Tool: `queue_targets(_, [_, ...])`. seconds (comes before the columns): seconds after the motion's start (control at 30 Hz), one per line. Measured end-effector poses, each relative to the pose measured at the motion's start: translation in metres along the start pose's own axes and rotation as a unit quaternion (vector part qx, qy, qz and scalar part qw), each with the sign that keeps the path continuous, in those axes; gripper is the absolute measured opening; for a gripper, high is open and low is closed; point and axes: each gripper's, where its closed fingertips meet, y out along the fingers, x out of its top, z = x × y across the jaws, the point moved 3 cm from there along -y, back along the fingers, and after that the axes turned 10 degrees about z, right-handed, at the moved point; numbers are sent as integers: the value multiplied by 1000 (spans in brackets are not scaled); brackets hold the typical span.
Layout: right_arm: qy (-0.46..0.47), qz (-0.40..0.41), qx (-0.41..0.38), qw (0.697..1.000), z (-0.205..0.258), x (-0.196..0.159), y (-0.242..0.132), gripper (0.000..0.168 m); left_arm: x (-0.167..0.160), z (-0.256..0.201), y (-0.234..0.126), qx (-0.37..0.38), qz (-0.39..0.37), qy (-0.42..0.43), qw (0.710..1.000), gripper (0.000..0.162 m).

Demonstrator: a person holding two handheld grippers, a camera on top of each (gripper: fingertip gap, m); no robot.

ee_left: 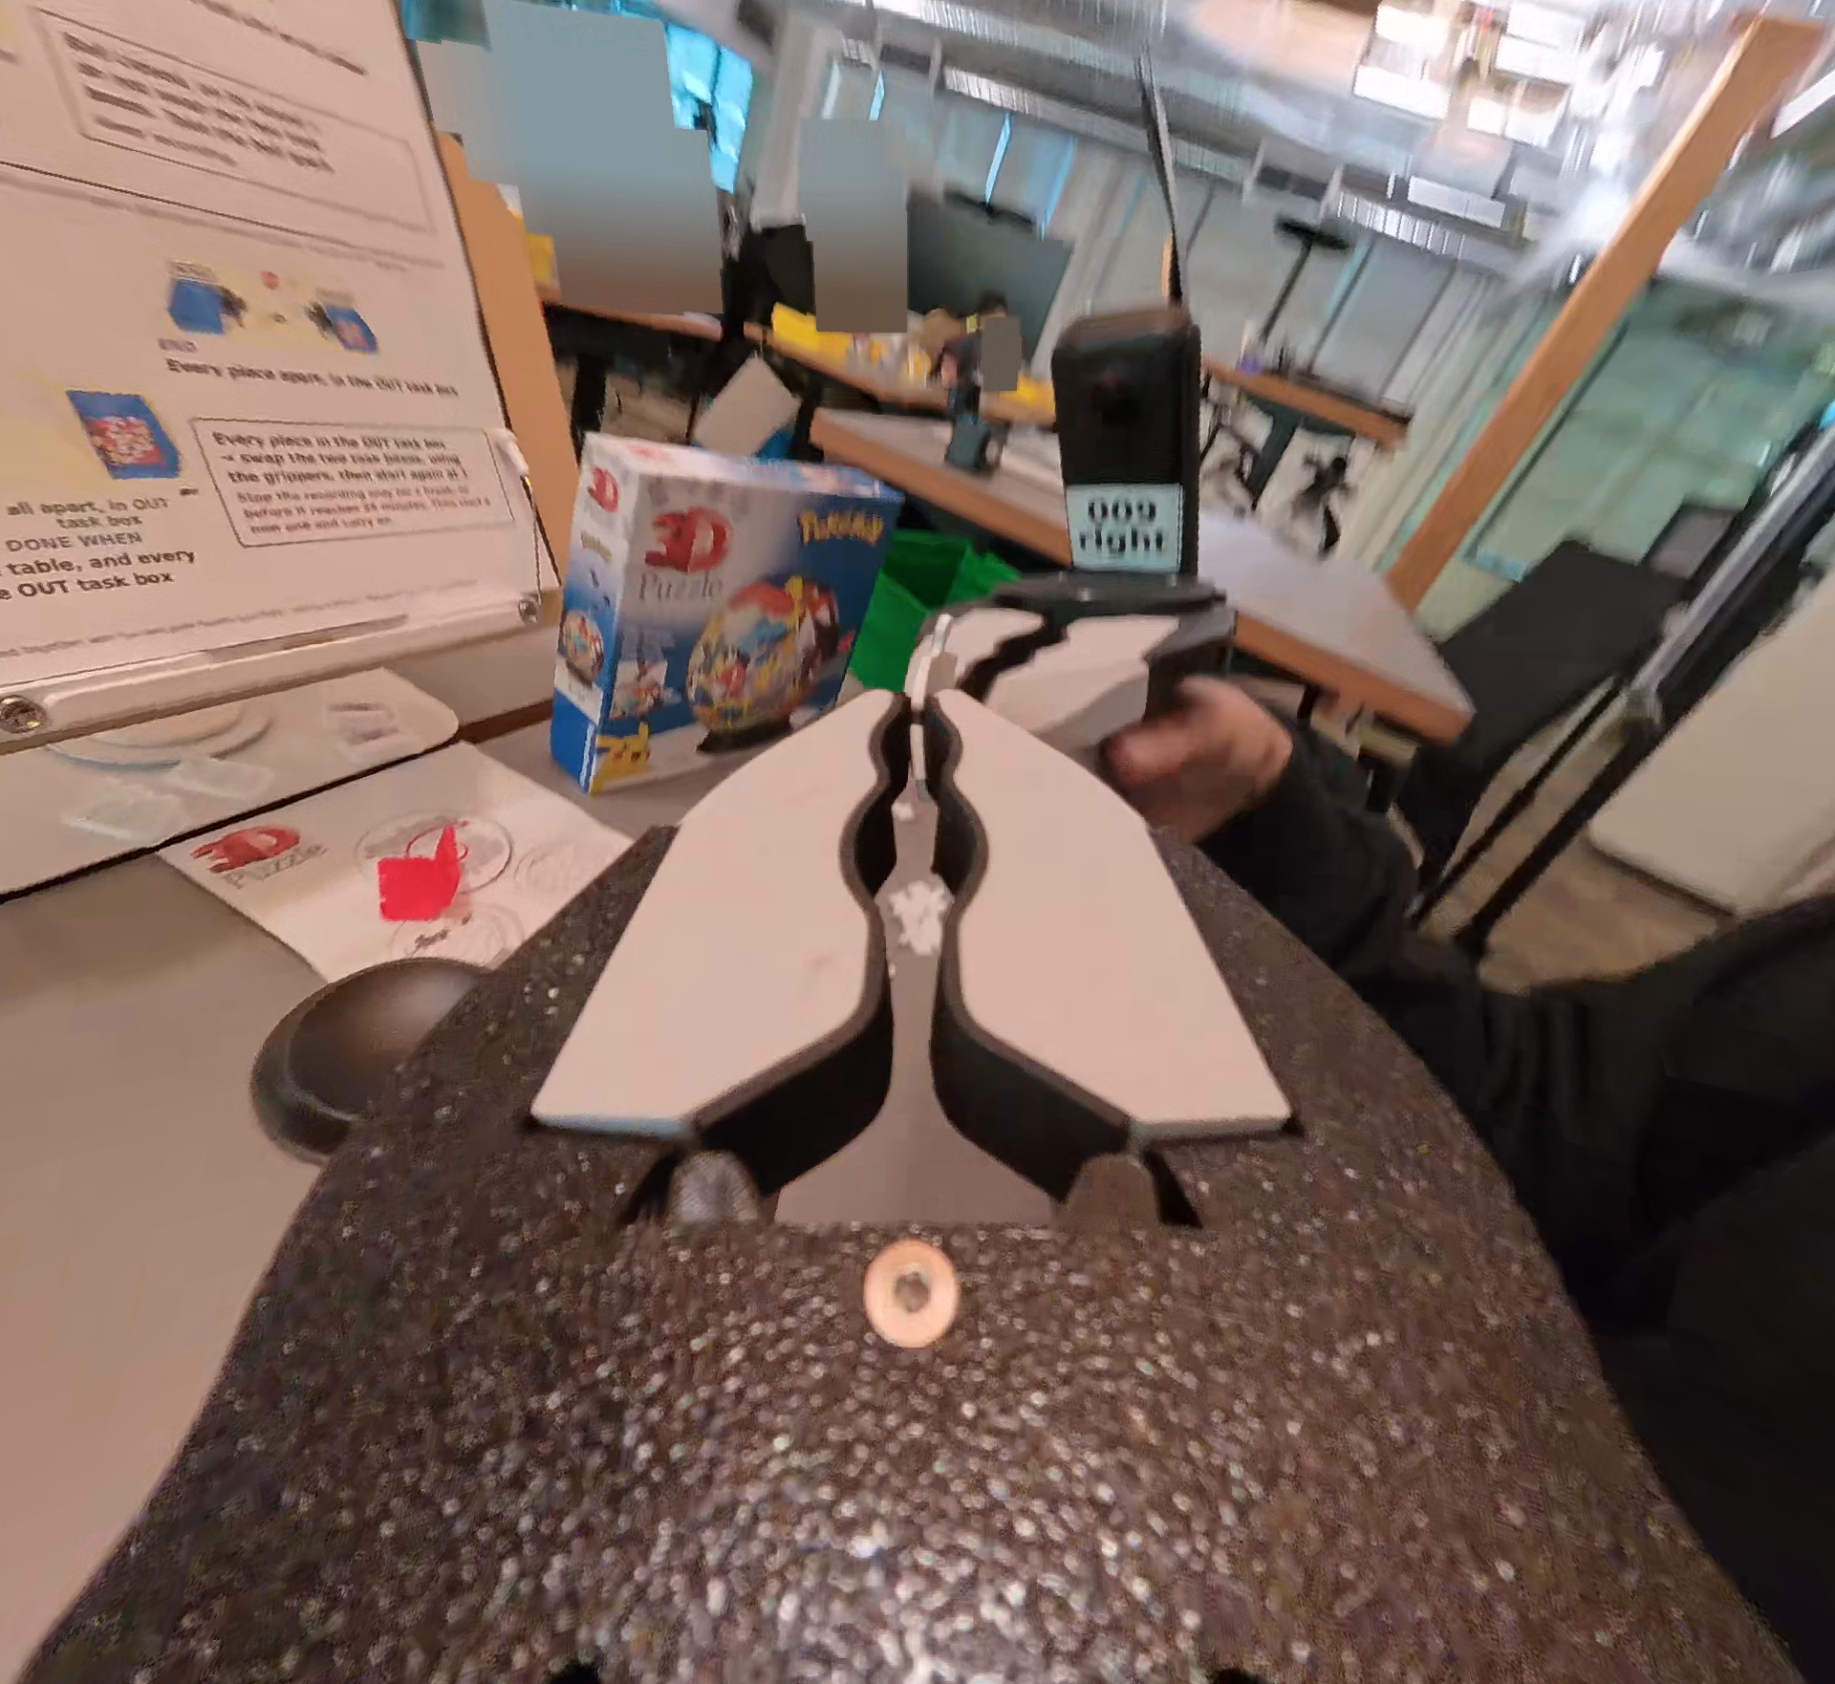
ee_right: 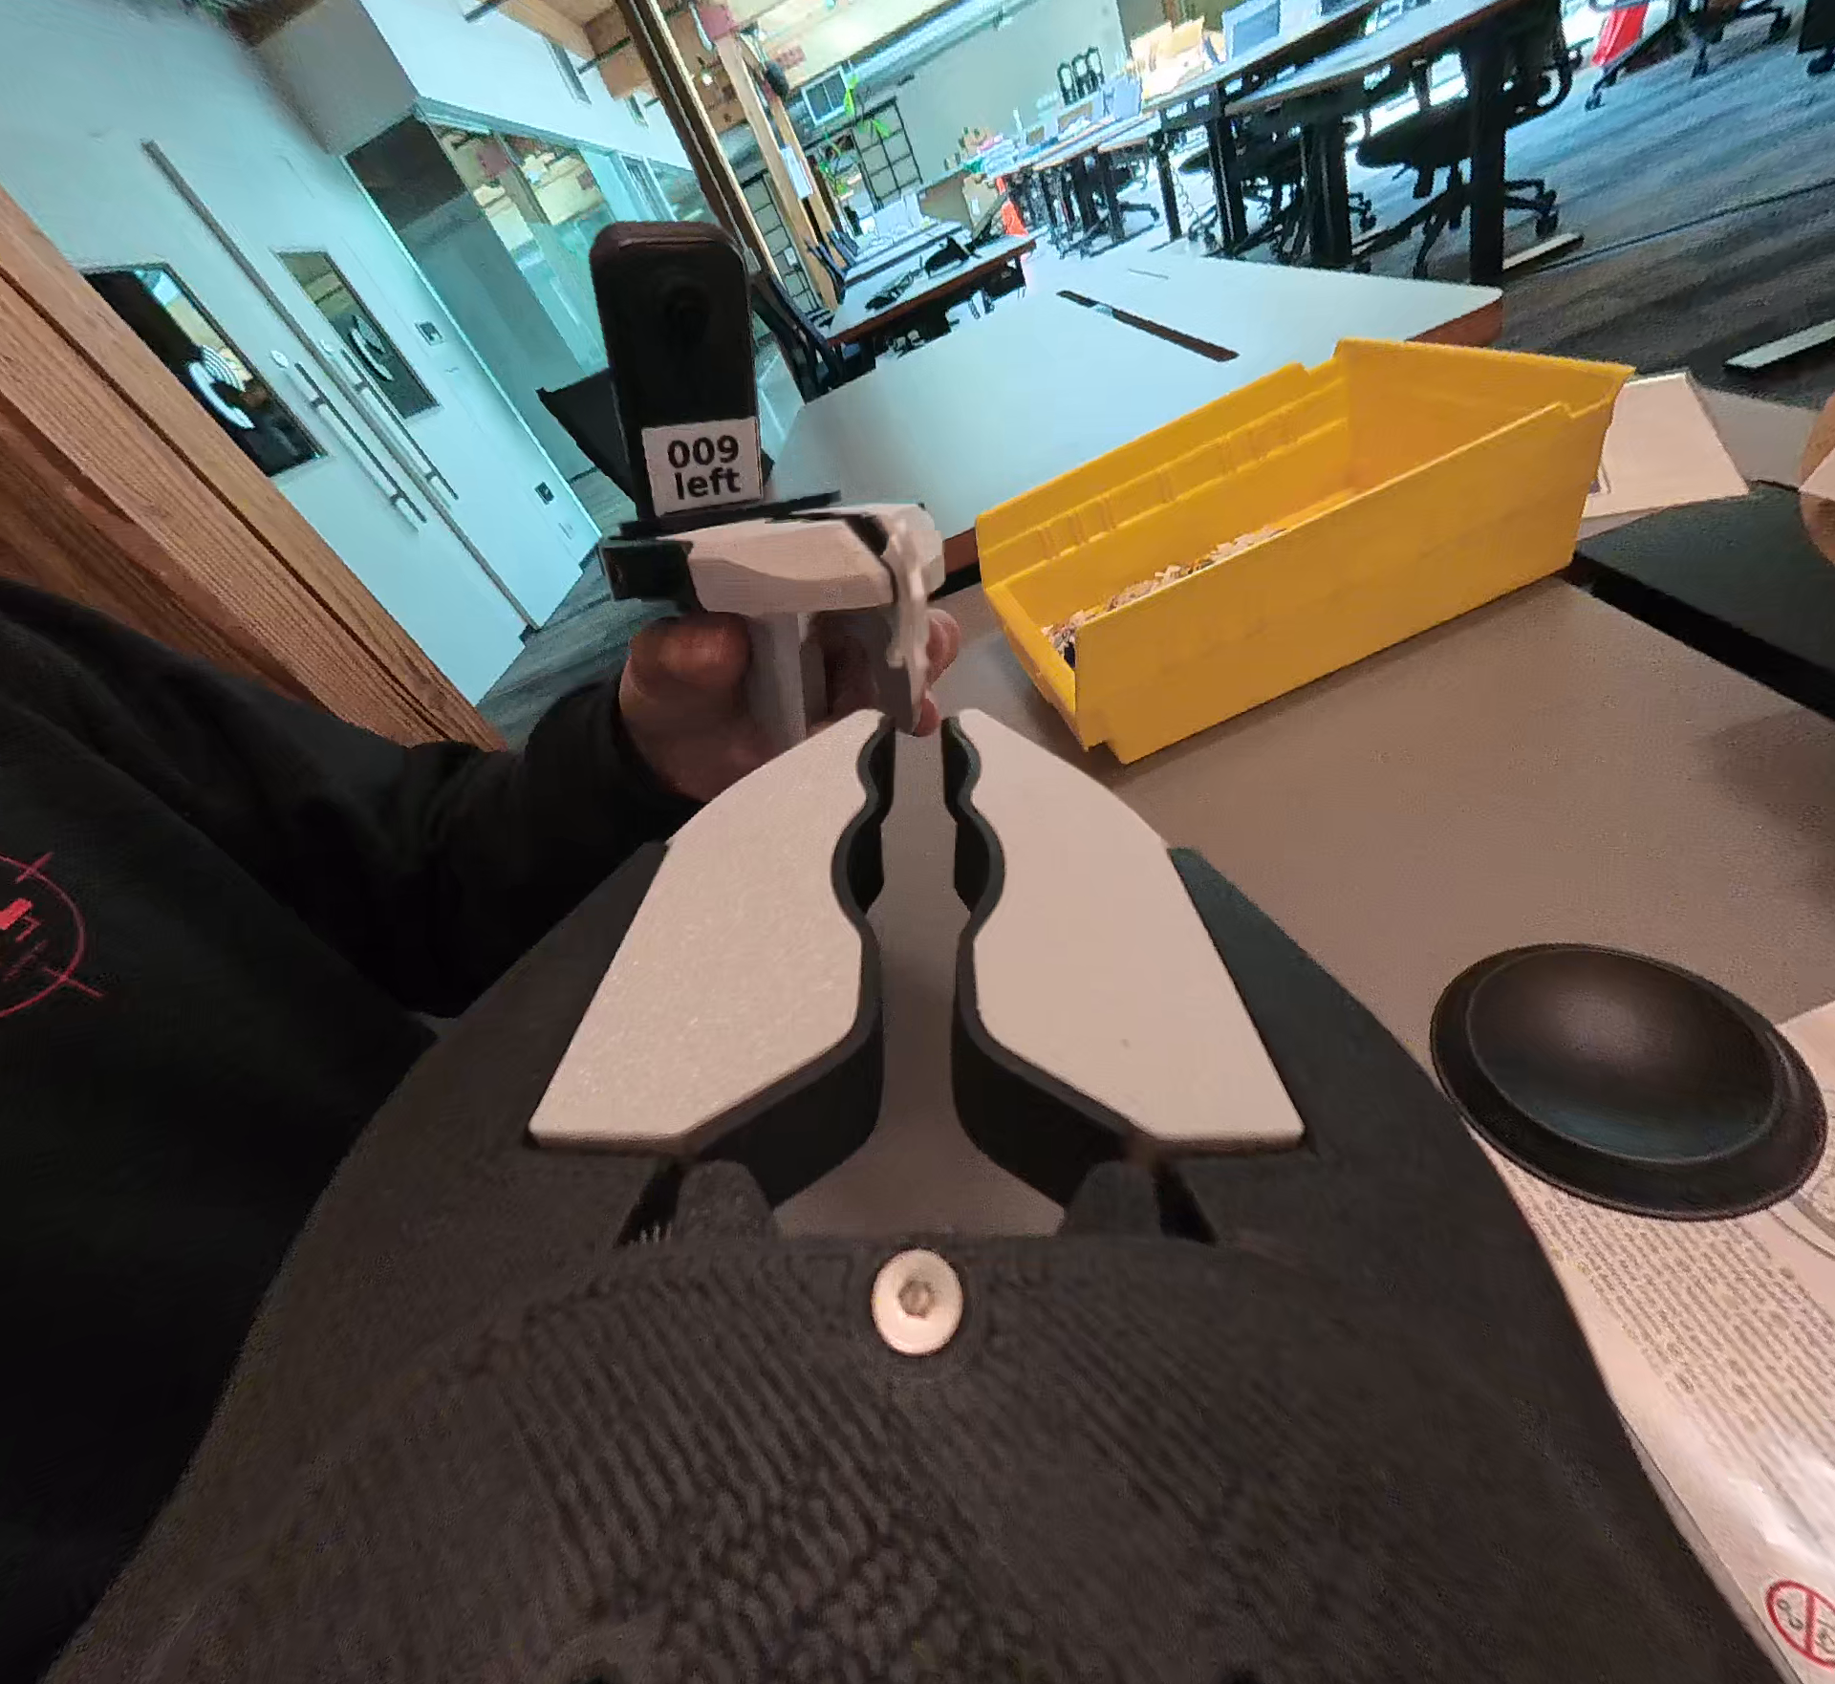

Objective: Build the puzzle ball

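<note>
My left gripper (ee_left: 918, 733) is shut on a thin white puzzle piece (ee_left: 917, 767), seen edge-on between its tips. In the right wrist view it (ee_right: 899, 544) is held up by a hand, with the white piece (ee_right: 909, 589) hanging from its tips. My right gripper (ee_right: 917, 728) has its jaws a narrow gap apart, closed around the lower, greyer piece (ee_right: 912, 678) that meets the white one. In the left wrist view the right gripper (ee_left: 938, 643) faces mine tip to tip, with a curved white piece (ee_left: 928, 668) at its tip. Both are above the table.
A black round stand (ee_left: 367, 1041) (ee_right: 1628, 1070) sits on the table. A yellow bin (ee_right: 1291, 544) of loose pieces stands beyond. The puzzle box (ee_left: 715, 624), an instruction board (ee_left: 199, 345) and a leaflet (ee_left: 397, 852) with a red piece (ee_left: 417, 882) are at left. Left and right tips are no more than a few centimetres apart.
</note>
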Motion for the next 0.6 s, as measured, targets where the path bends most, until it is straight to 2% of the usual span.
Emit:
queue_targets(0.23, [13, -32, -10, 999, -3, 7, 7, 1, -2, 6, -1, -12, -105, -81, 991, 1])
queue_targets(0.37, [9, -39, -14, 999, -4, 8, 7, 2, -3, 7, -1, -10, -121, -89, 989, 1])
queue_targets(0.6, [1, -47, -16, 999, -5, 11, 6, 3, -7, 4, 0, 16, -122, -54, 991, 1])
